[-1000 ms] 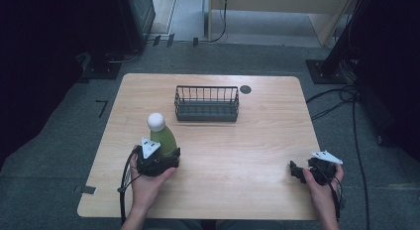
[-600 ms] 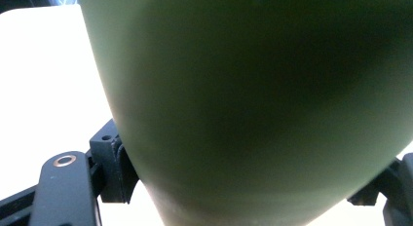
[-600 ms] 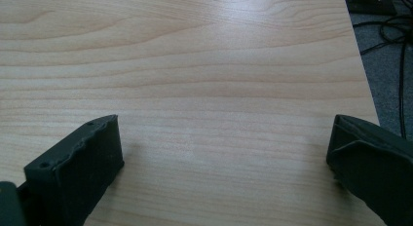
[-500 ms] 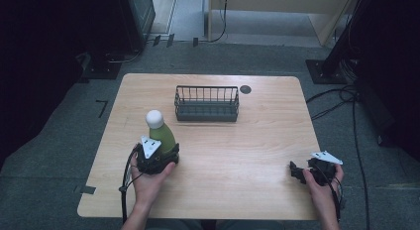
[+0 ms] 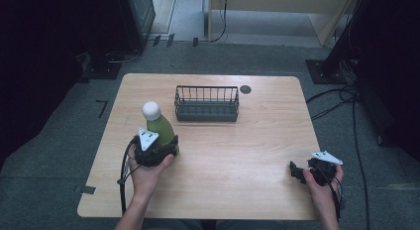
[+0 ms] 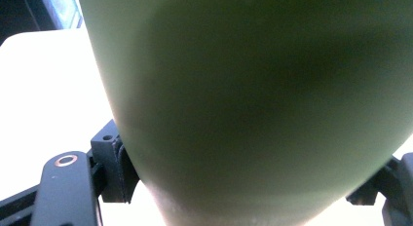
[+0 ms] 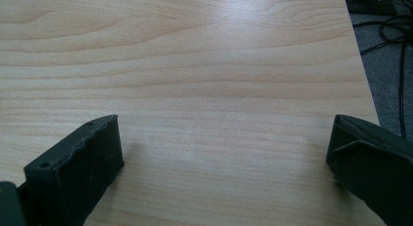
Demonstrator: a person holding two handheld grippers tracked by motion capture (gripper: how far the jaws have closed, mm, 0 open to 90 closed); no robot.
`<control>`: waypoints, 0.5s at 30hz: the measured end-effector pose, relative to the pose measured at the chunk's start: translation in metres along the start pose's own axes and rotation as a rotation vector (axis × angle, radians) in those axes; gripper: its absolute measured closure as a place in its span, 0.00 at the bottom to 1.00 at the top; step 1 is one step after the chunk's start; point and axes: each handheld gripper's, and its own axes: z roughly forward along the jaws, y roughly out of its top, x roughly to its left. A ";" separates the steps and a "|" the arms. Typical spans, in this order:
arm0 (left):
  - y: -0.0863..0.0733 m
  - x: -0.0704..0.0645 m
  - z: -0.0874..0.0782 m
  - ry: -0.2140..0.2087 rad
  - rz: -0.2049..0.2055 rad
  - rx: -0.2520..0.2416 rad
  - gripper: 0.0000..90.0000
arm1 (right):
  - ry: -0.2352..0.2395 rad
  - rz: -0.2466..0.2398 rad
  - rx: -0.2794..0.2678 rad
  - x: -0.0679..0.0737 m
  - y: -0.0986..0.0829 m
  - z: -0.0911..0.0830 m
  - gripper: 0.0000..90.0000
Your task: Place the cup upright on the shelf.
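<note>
green bottle [image 5: 161, 130]: upright, clamped low in left gripper [image 5: 166, 149]; wire basket [image 5: 206, 103] far-right of it; right gripper [image 5: 297, 171] jaws apart, idle.

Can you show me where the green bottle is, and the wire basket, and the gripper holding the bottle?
green bottle [image 5: 162, 129], high view, on its green side.
wire basket [image 5: 206, 114], high view, on its front wall.
left gripper [image 5: 157, 149], high view, at its jaws around the bottle's base.

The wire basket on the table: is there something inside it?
In the high view, the wire basket seems empty: bare floor shows between its bars. The inner side of its near wall is hidden. The green bottle stands outside, held by the left gripper.
</note>
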 end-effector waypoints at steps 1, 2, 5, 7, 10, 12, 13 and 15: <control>0.006 0.000 0.003 -0.008 -0.004 -0.007 0.23 | 0.000 0.000 0.000 0.000 0.000 0.000 0.00; 0.006 0.000 0.003 -0.008 -0.004 -0.007 0.23 | 0.000 0.000 0.000 0.000 0.000 0.000 0.00; 0.014 -0.001 0.006 -0.015 0.001 -0.011 0.23 | 0.000 0.000 0.000 0.000 0.000 0.000 0.00; 0.022 0.000 0.010 -0.022 -0.004 -0.018 0.23 | 0.000 0.000 0.000 0.000 0.000 0.000 0.00; 0.031 0.000 0.013 -0.022 -0.005 -0.025 0.23 | 0.000 0.000 0.000 0.000 0.000 0.000 0.00; 0.038 0.000 0.015 -0.021 -0.003 -0.033 0.24 | 0.000 -0.001 0.000 0.000 0.000 0.000 0.00; 0.045 0.000 0.018 -0.021 -0.002 -0.039 0.24 | 0.004 -0.004 -0.001 0.000 0.000 0.000 0.00; 0.051 0.000 0.020 -0.026 0.001 -0.040 0.24 | 0.008 -0.006 0.000 0.000 0.000 0.000 0.00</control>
